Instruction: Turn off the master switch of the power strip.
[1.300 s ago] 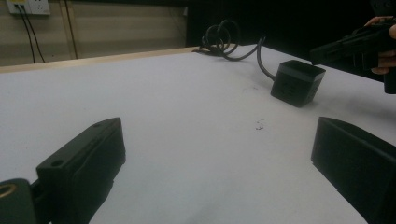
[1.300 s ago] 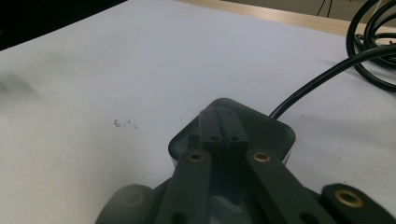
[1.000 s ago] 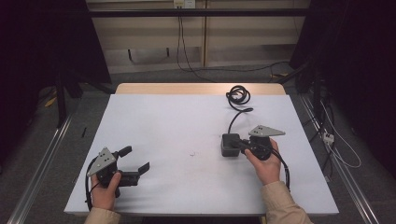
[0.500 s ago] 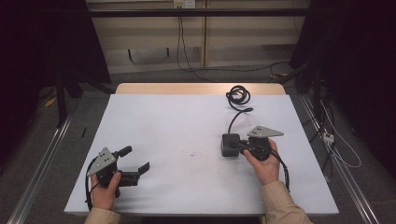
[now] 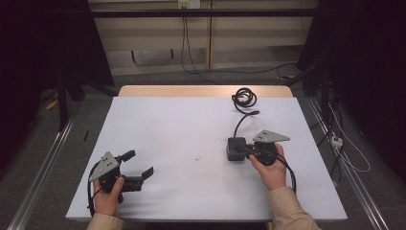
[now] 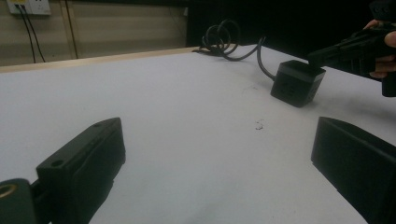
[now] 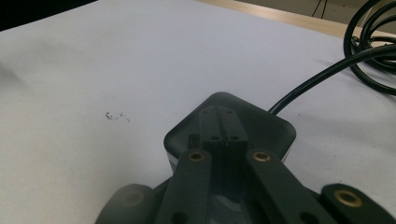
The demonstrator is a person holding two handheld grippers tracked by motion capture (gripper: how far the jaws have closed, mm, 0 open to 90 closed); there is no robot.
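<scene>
A black cube-shaped power box [image 5: 235,148] sits on the white table [image 5: 172,120], right of the middle. Its black cable [image 5: 244,98] runs back to a coil near the far edge. My right gripper [image 5: 245,150] is shut, with its jaws pressed together and lying over the box's top face. In the right gripper view the tips [image 7: 217,114] reach across the box [image 7: 273,128]. My left gripper [image 5: 140,163] is held at the front left, open, with nothing between its jaws. The left gripper view [image 6: 219,154] looks across at the box [image 6: 297,82] and the right gripper [image 6: 329,52].
A small dark mark [image 5: 197,157] lies on the table between the two grippers. Beyond the far edge are a pale wall, hanging cables [image 5: 184,43] and floor rails on both sides.
</scene>
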